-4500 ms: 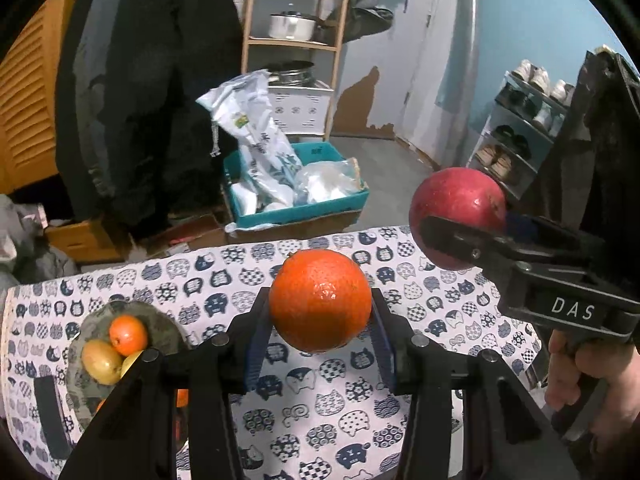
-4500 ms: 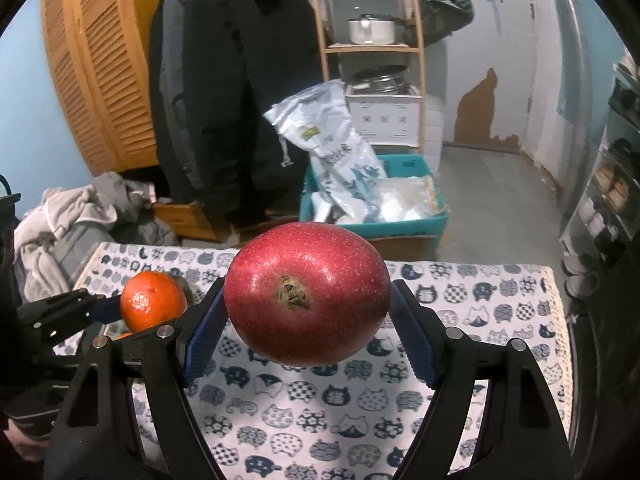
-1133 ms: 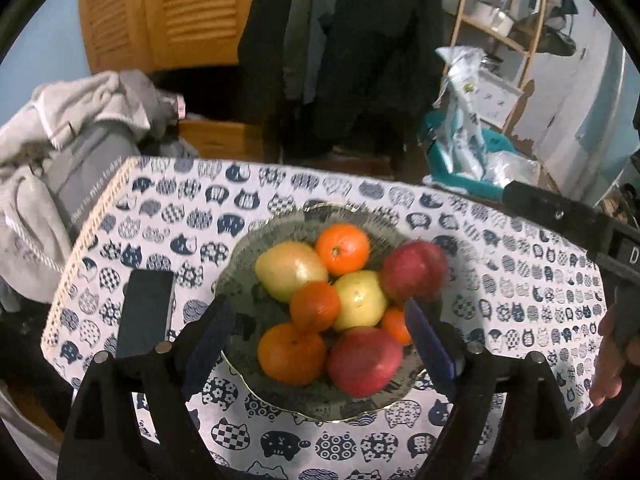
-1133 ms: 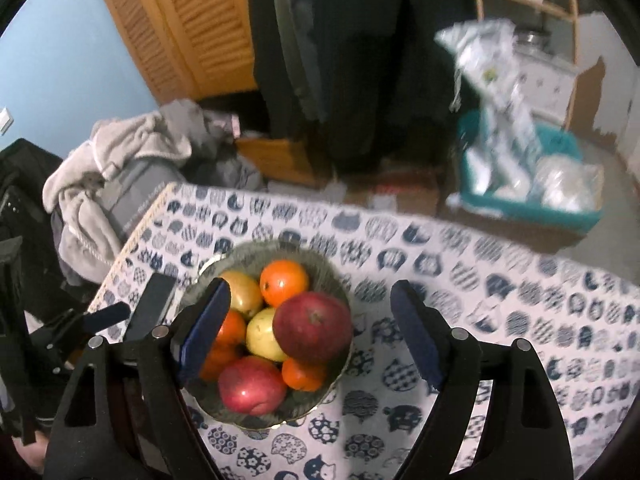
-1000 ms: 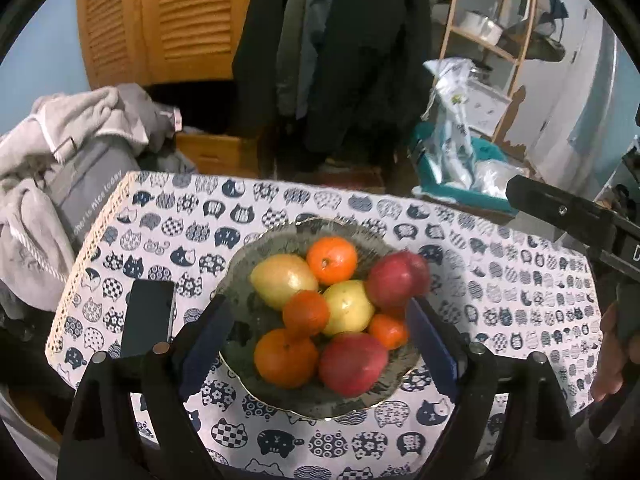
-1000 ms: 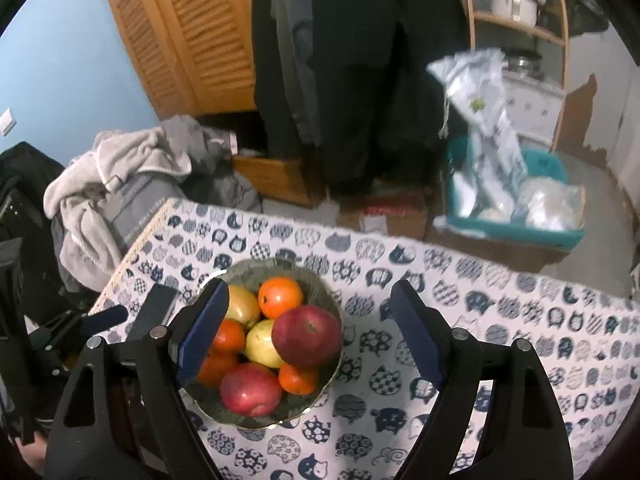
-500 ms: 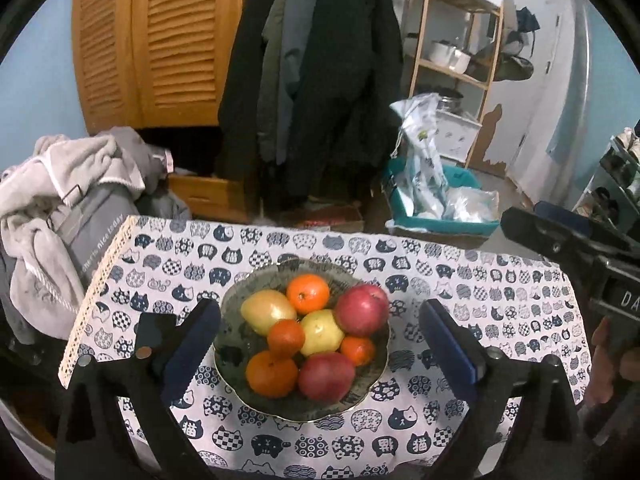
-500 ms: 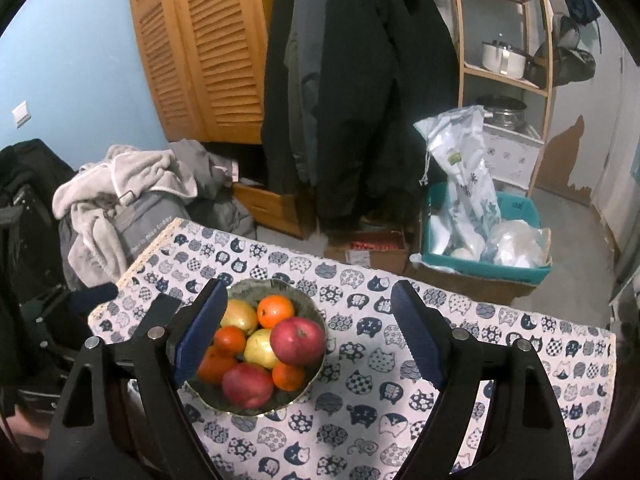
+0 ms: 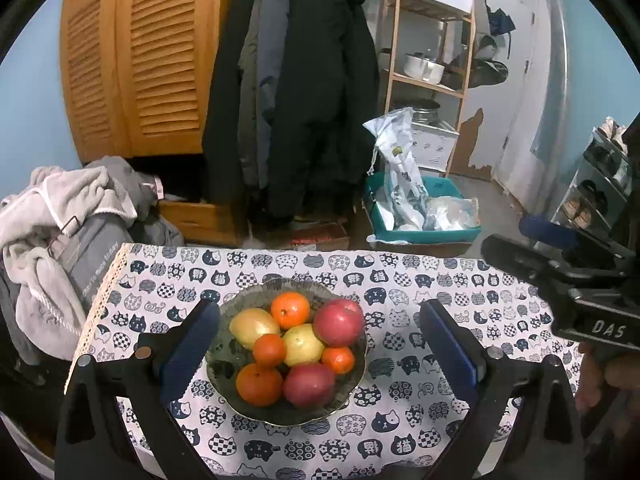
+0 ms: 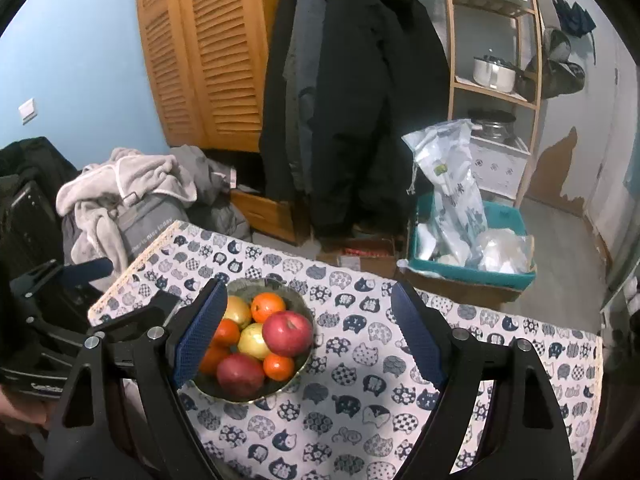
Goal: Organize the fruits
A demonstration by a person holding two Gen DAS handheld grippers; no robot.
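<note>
A dark glass bowl [image 9: 240, 404] [image 10: 305, 360] on the cat-print tablecloth holds several fruits: red apples [image 9: 338, 322] [image 10: 288, 333], oranges [image 9: 290, 310] [image 10: 268, 307] and yellow pears [image 9: 253, 322] [image 10: 253, 339]. My left gripper [image 9: 320, 350] hangs above and in front of the bowl, jaws wide open and empty. My right gripper [image 10: 308, 336] is open too, with nothing between its blue pads [image 10: 416, 340]; the bowl lies below its left finger. In the left wrist view the right gripper [image 9: 560, 276] reaches in from the right, held by a hand [image 9: 612, 376].
The tablecloth [image 9: 420, 280] [image 10: 400, 400] covers a small table. Behind it hang dark coats [image 9: 304, 92] by a wooden louvred wardrobe [image 9: 132, 60]. A teal bin of bags [image 9: 420, 220], a shelf rack [image 9: 432, 40] and a pile of clothes [image 9: 60, 232] surround the table.
Both grippers held fruit earlier; those fruits now lie in the bowl. Over the last second both grippers rose and drew back from the bowl, and the left jaws widened.
</note>
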